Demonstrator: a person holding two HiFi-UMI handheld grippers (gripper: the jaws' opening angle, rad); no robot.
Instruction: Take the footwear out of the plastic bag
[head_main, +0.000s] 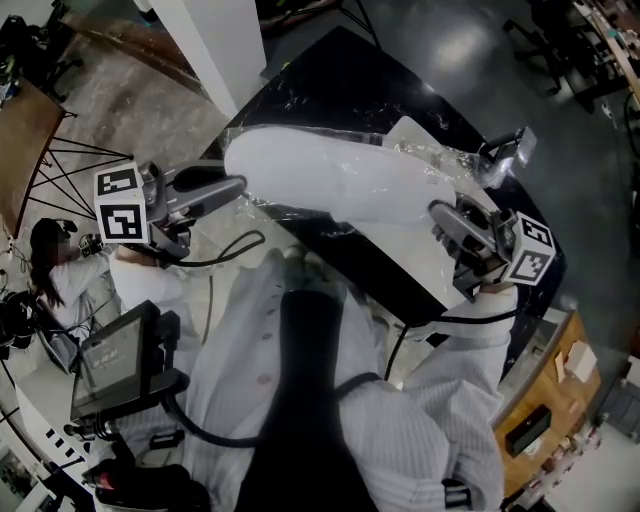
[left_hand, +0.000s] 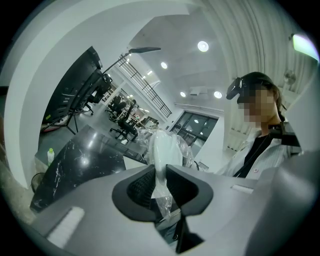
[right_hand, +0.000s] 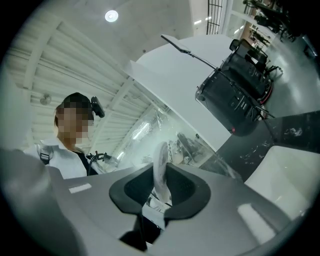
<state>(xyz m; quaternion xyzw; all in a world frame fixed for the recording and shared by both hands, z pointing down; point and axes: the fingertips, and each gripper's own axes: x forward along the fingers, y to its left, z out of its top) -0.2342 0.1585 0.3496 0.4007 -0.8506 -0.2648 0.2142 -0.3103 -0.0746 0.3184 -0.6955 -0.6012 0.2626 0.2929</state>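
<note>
Left gripper (head_main: 232, 190) is clenched on the crinkled end of the plastic bag (head_main: 440, 152), with one end of the white footwear (head_main: 330, 185) pinched inside the film. Over to the right gripper (head_main: 447, 216): it's clamped on the thin white edge at the other end, though I can't tell whether film lies under its pads. So the footwear hangs level in the air between the two tools, above the black table (head_main: 340, 70), still wrapped. It looks light and soft, likely to bend rather than resist, and the clear film looks slippery and stretchy. My call: grip the film alone on one side and the firmer sole edge on the other, then draw them apart.
</note>
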